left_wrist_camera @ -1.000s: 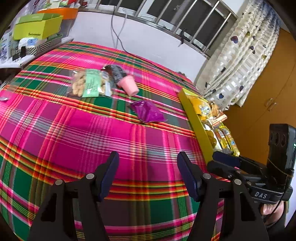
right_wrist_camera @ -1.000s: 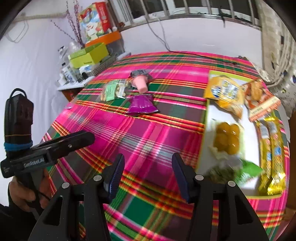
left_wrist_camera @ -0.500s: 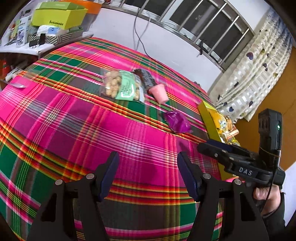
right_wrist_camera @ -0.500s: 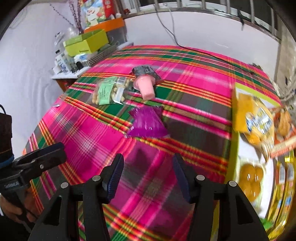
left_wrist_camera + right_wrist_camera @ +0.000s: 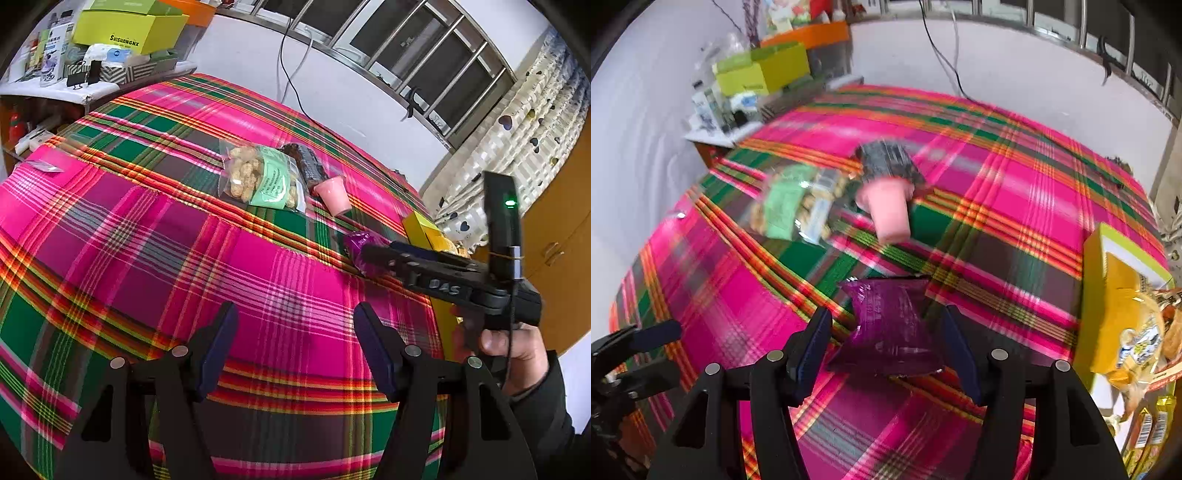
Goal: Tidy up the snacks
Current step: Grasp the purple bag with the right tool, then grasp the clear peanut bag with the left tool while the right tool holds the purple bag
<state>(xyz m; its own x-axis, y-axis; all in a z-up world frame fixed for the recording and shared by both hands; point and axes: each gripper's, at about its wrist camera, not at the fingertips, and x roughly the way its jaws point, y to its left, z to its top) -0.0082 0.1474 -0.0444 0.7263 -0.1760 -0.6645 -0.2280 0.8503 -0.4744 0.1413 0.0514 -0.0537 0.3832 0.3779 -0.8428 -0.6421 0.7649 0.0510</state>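
A purple snack packet (image 5: 890, 326) lies on the plaid cloth between the fingers of my right gripper (image 5: 886, 332). Its jaws are opening and the pads stand clear of the packet. Beyond it lie a pink cup (image 5: 888, 208), a dark wrapped snack (image 5: 886, 162) and a clear bag of peanuts with a green label (image 5: 796, 205). A yellow-green tray (image 5: 1095, 295) at the right holds several yellow packets (image 5: 1134, 332). My left gripper (image 5: 291, 332) hovers open over bare cloth, nothing between its fingers. In the left wrist view the right gripper (image 5: 369, 253) covers part of the purple packet (image 5: 360, 245).
A side shelf (image 5: 92, 92) at the far left carries a lime-green box (image 5: 129, 29), bottles and small items. A white wall with a dangling cable (image 5: 291, 81) and a barred window run behind the table. A curtain (image 5: 517, 129) and wooden cabinet (image 5: 554, 240) stand at the right.
My right gripper has swung left from the tray to the purple packet, which now sits between its fingers, and the jaws have widened. My left gripper has drifted left; its opening is the same.
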